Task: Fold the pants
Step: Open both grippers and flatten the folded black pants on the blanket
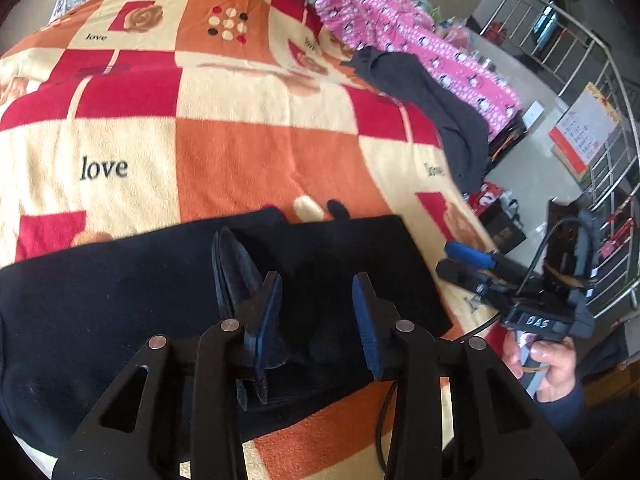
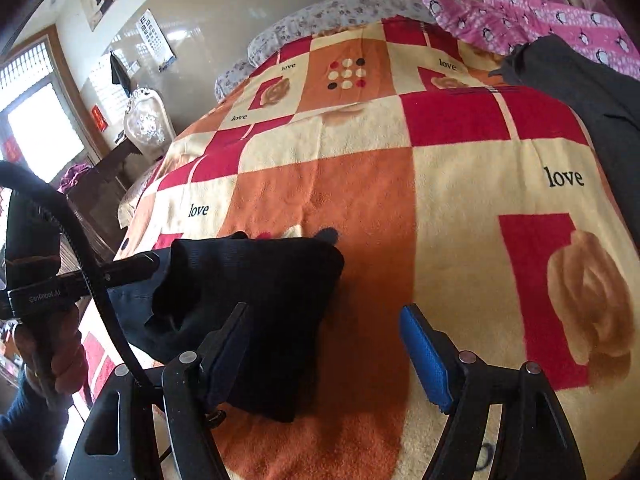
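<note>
The black pants (image 1: 120, 300) lie folded on the patterned bed blanket (image 1: 240, 140), near its front edge. My left gripper (image 1: 318, 316) is open just above them, with a raised fold of black cloth lying against its left finger (image 1: 266, 320). In the right wrist view the pants (image 2: 256, 280) lie at lower left on the blanket (image 2: 440, 184). My right gripper (image 2: 330, 356) is open and empty, its left finger (image 2: 224, 344) over the pants' right edge. The right gripper also shows in the left wrist view (image 1: 460, 260), beside the pants' right end.
A dark grey garment (image 1: 440, 108) and pink penguin-print bedding (image 1: 420, 40) lie at the bed's far right. A metal rack (image 1: 600, 120) stands on the floor to the right. A wooden cabinet (image 2: 104, 184) stands left of the bed.
</note>
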The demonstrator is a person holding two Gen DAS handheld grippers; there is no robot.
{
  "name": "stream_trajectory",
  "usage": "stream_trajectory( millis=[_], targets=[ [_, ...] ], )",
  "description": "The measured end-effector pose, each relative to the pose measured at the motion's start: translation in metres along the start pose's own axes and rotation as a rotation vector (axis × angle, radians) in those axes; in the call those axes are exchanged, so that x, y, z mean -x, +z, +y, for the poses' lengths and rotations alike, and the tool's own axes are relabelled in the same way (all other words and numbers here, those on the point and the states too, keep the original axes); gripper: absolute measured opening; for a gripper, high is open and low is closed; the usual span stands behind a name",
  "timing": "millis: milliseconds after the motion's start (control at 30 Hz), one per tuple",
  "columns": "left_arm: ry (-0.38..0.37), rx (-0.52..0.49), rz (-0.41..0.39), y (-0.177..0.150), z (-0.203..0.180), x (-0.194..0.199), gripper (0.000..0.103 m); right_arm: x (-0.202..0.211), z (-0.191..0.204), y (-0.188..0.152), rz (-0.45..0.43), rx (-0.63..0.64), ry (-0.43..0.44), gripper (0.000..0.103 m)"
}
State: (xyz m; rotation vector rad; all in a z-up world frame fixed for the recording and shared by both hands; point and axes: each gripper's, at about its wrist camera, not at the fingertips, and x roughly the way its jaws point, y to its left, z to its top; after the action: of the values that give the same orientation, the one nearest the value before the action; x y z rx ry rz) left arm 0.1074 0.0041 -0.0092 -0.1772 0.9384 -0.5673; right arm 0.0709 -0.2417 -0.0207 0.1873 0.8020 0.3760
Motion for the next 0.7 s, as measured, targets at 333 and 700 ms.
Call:
stream_trajectory(
  millis=[333, 700],
  targets=[
    [0.062, 0.073, -0.027, -0.023, 0.01, -0.007, 0.035, -0.039, 0.001, 0.012, 0.087, 0.114, -0.199, 0.074],
    [0.193, 0.094, -0.085, -0.033, 0.006, 0.018, 0.035, -0.003, 0.045, 0.019, -0.001, 0.128, -0.05, 0.074]
  ],
)
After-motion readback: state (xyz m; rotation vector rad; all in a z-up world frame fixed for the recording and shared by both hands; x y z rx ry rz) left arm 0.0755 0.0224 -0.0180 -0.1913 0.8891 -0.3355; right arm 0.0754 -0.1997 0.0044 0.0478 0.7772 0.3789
